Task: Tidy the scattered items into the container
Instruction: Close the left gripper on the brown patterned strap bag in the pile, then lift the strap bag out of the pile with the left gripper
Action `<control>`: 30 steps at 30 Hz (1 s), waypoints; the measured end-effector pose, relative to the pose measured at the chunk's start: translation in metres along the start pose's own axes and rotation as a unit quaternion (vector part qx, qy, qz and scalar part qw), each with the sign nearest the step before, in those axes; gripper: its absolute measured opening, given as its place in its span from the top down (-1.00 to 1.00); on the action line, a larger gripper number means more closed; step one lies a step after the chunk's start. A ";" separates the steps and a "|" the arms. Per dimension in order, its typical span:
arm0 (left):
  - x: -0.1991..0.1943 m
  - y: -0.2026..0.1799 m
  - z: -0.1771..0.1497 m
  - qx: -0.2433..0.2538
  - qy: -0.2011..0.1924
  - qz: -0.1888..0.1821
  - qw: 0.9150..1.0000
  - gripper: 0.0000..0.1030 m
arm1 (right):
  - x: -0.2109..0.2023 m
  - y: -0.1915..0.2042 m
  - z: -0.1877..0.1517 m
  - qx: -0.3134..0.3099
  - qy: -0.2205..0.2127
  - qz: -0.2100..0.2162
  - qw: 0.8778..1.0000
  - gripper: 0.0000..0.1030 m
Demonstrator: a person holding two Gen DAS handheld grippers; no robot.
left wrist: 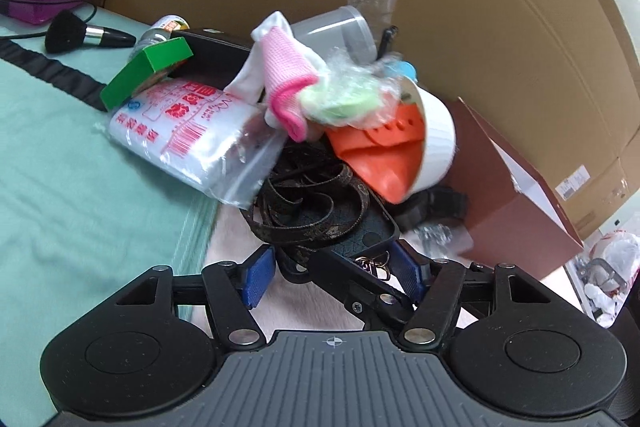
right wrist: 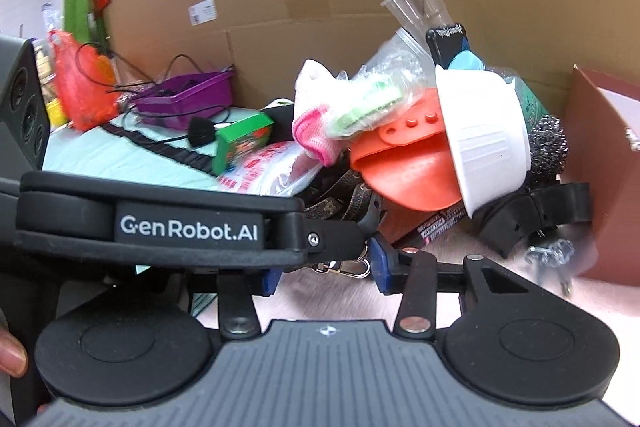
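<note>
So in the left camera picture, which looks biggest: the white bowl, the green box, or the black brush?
1. White bowl
2. Green box
3. Black brush, though it lies farther from the camera, so its true size is unsure.

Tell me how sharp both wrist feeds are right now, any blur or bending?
Left wrist view: the white bowl and plastic bag are smeared by motion; the cardboard wall bows from fisheye. Right wrist view: similar smear on the metal bolts; the left gripper stays crisp.
</note>
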State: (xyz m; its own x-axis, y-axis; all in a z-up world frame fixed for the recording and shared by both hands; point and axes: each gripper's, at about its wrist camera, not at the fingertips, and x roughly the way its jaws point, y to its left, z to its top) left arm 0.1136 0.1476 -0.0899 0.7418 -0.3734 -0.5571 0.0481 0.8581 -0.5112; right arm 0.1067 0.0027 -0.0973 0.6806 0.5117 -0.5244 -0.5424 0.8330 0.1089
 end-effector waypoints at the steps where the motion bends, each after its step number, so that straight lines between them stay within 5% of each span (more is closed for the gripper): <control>1: -0.005 -0.003 -0.006 0.004 0.002 0.001 1.000 -0.31 | -0.007 0.001 -0.003 -0.003 0.000 0.003 1.000 0.05; 11: -0.016 -0.034 -0.047 0.030 0.033 0.000 0.999 -0.35 | -0.052 -0.004 -0.030 0.023 0.033 0.023 0.999 0.08; 17: -0.014 -0.055 -0.063 0.074 0.051 -0.011 0.996 -0.58 | -0.076 -0.014 -0.052 0.042 0.049 0.019 0.998 0.07; 22: -0.021 -0.045 -0.054 0.033 0.050 -0.049 0.997 -0.79 | -0.089 -0.026 -0.056 0.057 0.041 0.012 0.997 -0.38; 26: -0.024 -0.042 -0.043 0.033 0.010 -0.017 0.999 -0.85 | -0.096 -0.030 -0.049 0.060 0.011 0.016 0.998 -0.42; 30: -0.008 -0.025 -0.027 0.007 0.020 -0.017 1.000 -0.76 | -0.088 -0.039 -0.044 0.068 -0.002 -0.001 0.998 -0.42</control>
State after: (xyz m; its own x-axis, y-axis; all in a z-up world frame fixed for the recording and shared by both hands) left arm 0.0883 0.1196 -0.0906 0.7118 -0.4167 -0.5654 0.0829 0.8492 -0.5215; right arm 0.0461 -0.0840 -0.0922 0.6845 0.5102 -0.5207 -0.4695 0.8550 0.2206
